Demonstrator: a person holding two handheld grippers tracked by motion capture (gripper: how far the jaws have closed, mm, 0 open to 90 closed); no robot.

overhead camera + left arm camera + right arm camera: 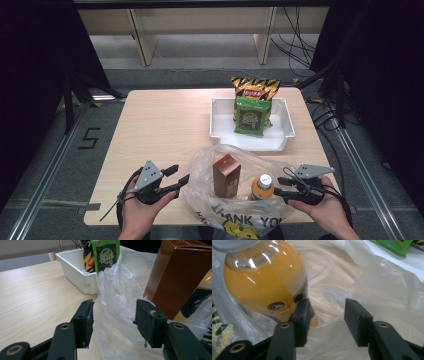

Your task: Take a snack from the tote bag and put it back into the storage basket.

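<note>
Grippers sit at the near edge of the pale wooden table [160, 125] in the high view. The left gripper [179, 176] lies at about seven o'clock of the tabletop, jaws spread and pointing toward the clear plastic bag with black "THANK YOU" print [235, 210], its tips just beside the bag's left edge. The right gripper [281, 186] lies at about five o'clock, jaws apart, tips just beside the orange juice bottle with a white cap [262, 188]. The bottle stands upright in the bag, with the brown cardboard carton [226, 175] upright at its nine o'clock. At one o'clock of the table rests the white plastic tray [220, 125], holding a green snack packet [251, 116] in front of a yellow-and-black chip bag [254, 88].

From the left gripper view, the spread jaws frame crumpled bag film [117, 297] without pressing it. The carton [180, 277] stands at two o'clock, the tray [75, 267] at eleven o'clock with the green packet [106, 255] leaning inside.

From the right gripper view, the jaws stand apart with only bag film [329, 285] between them. The bottle [264, 282] stands at ten o'clock, outside the jaws, close by the left jaw; whether they touch I cannot tell.
</note>
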